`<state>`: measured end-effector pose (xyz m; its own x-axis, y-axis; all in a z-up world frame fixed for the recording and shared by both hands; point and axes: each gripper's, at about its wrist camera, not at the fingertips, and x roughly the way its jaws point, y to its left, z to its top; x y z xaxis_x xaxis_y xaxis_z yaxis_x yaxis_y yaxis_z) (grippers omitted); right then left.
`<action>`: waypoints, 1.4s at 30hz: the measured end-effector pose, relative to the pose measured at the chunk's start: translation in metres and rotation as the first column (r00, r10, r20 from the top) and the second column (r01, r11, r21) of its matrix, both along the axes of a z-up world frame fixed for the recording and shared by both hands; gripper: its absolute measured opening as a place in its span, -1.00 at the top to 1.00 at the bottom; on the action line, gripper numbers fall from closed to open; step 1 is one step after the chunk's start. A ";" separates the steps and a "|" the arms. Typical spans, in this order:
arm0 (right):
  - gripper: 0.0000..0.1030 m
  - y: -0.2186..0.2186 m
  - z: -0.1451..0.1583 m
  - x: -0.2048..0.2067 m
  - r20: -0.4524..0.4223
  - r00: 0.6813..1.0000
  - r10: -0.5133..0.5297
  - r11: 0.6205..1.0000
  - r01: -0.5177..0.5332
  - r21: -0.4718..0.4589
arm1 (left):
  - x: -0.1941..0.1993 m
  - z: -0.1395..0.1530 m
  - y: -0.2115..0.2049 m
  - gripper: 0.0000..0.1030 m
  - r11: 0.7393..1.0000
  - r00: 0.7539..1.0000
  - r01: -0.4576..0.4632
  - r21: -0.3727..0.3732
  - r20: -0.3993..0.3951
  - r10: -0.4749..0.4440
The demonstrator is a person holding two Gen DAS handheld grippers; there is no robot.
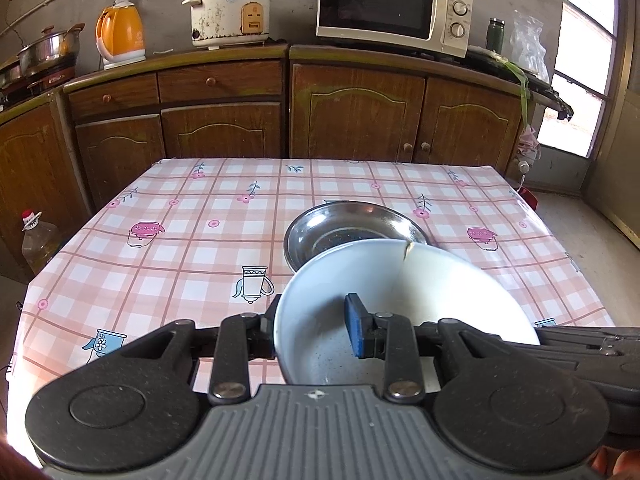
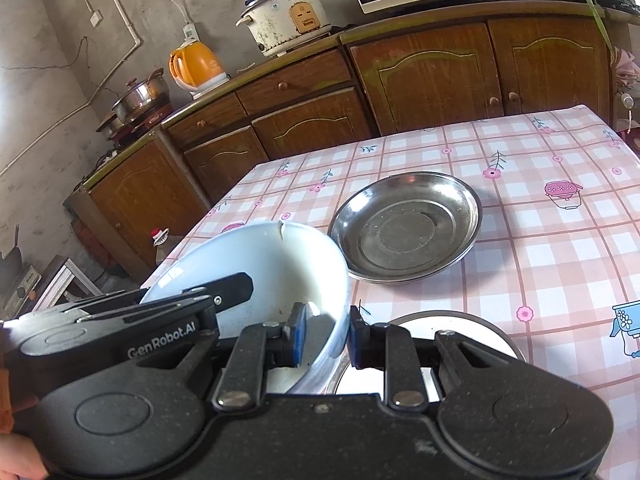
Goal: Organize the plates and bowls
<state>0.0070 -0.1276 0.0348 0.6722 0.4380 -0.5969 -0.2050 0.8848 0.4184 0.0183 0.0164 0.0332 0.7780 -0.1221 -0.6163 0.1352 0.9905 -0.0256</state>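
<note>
On the far cabinet top, from the left: a steel pot (image 1: 50,46), an orange kettle (image 1: 120,36) with a mark too small to read, a stained white rice cooker (image 1: 228,12) whose small blue label is illegible, and a cream microwave (image 1: 394,4) with a brand mark above its two dials that cannot be read with certainty.

Nearer, the counter (image 1: 180,248) wears a pink checked cloth printed with flowers, jugs and cups. The left tool (image 1: 310,328) is closed on the left rim of the white bowl (image 1: 420,280), one blue pad inside and the other finger outside the wall. The bowl, cracked at its far rim, is held tilted above the counter, just in front of the steel plate (image 2: 406,226) lying flat on the cloth.

The right tool (image 2: 326,338) clamps the bowl's right rim likewise. In the right wrist view the other tool's body reads "GenRobot.AI". A further steel dish (image 2: 496,338) shows partly beneath the right tool.
</note>
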 end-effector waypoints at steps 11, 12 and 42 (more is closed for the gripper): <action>0.47 -0.013 -0.003 -0.009 -0.007 1.000 -0.024 1.000 0.024 -0.001 | -0.003 -0.003 -0.011 0.39 1.000 1.000 0.022 -0.001 -0.007 -0.022; 0.47 -0.014 -0.003 -0.010 -0.007 1.000 -0.026 1.000 0.026 -0.001 | -0.003 -0.003 -0.012 0.39 1.000 1.000 0.025 0.000 -0.007 -0.025; 0.47 -0.046 -0.007 -0.033 -0.016 0.996 -0.093 0.996 0.092 -0.005 | -0.014 -0.008 -0.040 0.39 0.995 0.995 0.095 0.005 -0.012 -0.095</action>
